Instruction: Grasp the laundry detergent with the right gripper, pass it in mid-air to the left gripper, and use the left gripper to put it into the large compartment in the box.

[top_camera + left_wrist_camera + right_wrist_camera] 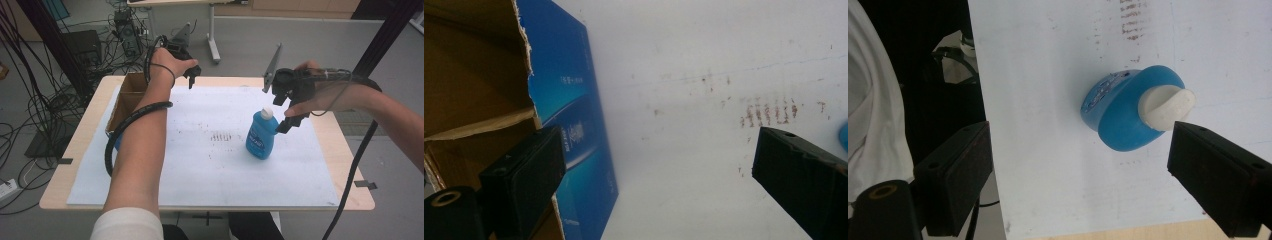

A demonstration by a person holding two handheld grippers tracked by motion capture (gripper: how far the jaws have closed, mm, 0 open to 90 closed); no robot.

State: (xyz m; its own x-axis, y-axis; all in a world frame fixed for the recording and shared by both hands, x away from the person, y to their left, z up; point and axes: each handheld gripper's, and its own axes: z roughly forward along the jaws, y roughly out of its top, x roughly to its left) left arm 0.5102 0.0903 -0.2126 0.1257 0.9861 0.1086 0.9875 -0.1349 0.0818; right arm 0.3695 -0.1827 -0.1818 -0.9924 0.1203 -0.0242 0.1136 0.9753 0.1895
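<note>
A blue bottle (260,137) with a white cap (267,113) stands upright on the white mat (210,165), right of centre. My right gripper (282,112) hovers just right of and above the cap, jaws open. In the right gripper view I look down on the bottle (1128,117) and its cap (1164,106); my right gripper (1080,145) stands open, with the cap close to the right-hand jaw. My left gripper (194,77) is raised over the mat's far edge, beside a cardboard box (125,97). My left gripper (659,150) holds nothing, jaws wide apart.
The open cardboard box (474,75) has a blue printed outer side (571,125) and sits at the table's far left. Faint brown marks (769,112) stain the mat's middle. The wooden table edge (350,160) shows around the mat. Cables and desk legs stand beyond the table.
</note>
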